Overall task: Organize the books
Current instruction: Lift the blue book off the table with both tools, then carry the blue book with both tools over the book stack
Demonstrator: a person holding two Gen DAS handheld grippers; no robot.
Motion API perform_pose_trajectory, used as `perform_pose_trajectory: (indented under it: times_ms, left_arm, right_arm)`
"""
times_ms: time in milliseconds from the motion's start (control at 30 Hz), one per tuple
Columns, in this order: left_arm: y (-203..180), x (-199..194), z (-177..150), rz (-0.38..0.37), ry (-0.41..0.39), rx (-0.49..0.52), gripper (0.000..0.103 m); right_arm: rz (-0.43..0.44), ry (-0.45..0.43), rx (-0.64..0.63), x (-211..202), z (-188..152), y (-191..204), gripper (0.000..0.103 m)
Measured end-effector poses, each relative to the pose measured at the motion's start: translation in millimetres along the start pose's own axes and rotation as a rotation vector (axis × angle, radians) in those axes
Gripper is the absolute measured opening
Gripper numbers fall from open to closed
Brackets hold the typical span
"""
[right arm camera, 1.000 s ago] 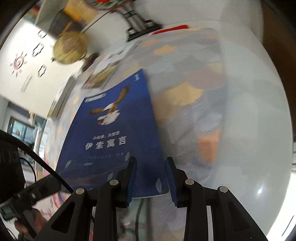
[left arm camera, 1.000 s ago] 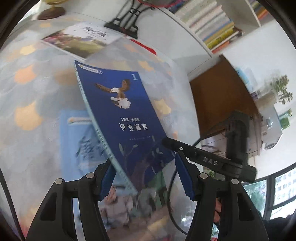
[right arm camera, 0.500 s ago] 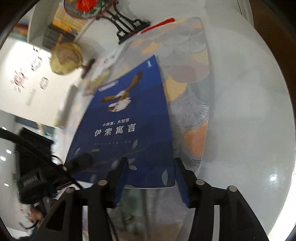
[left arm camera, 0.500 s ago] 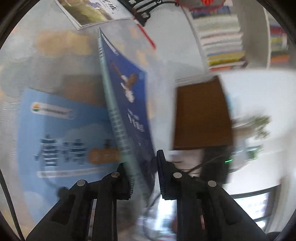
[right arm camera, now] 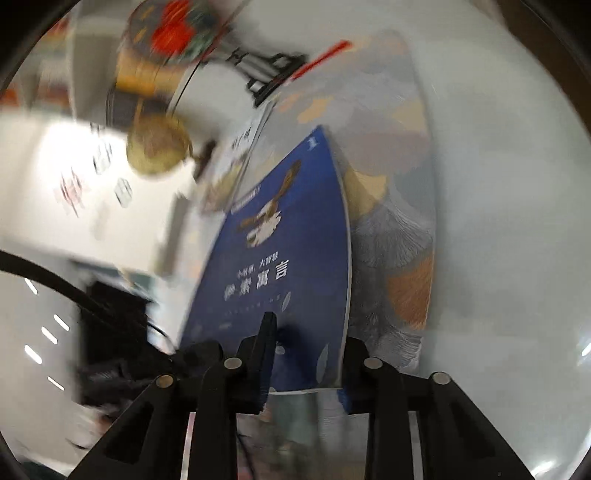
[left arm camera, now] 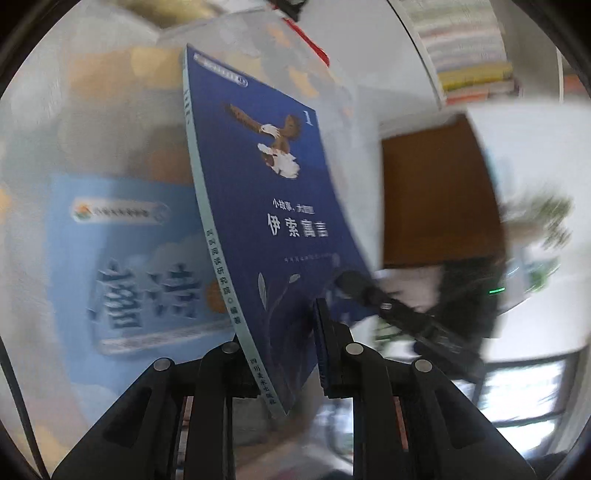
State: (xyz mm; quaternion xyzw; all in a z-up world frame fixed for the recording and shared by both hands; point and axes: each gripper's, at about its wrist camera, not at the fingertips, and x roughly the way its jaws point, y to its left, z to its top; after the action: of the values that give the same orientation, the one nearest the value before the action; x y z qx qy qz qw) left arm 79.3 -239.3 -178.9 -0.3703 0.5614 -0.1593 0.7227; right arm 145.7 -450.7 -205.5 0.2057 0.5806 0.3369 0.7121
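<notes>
Two hand-held grippers share the dark blue book (left arm camera: 273, 221): left hand-held gripper (left arm camera: 284, 354) is clamped on its spine corner, right hand-held gripper (right arm camera: 306, 363) has just been closing across its lower edge, so raise both evenly above the light blue book (left arm camera: 122, 258) on the worktop (right arm camera: 498, 184).

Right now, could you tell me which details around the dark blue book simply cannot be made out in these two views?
- Left wrist view: the light blue book on the table is blurred; the dark blue book covers its right edge.
- Left wrist view: the left tongs' left pad is hidden behind the dark blue book.
- Right wrist view: the globe and the round red ornament are smeared by motion blur.
</notes>
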Motion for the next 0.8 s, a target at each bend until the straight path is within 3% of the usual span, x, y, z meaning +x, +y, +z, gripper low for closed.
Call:
perform_pose_trajectory:
  times_ms: [167,233,333,500,800]
  left_arm:
    - [-34,-6,-17,0.261,-0.032,0.237,0.019]
    - [-41,-12,-24,0.322,-0.041,0.291,0.019]
    - [-40,-30,-30,0.308,-0.061,0.308,0.019]
    - [-44,-56,-32,0.29,-0.097,0.375,0.019]
    - [-24,-125,-2,0.136,-0.144,0.45,0.019]
  right_arm:
    - [-0.273,-0.001,-0.349,13,-22,62,0.025]
    - [-0.325,0.004,-0.439,18,-33,76,0.025]
    - [-0.344,-0.006,-0.525,15,-45,94,0.025]
    - [-0.344,-0.048,-0.557,0,-62,114,0.025]
    - [-0.452,-0.167,-0.585,-6,-74,191,0.026]
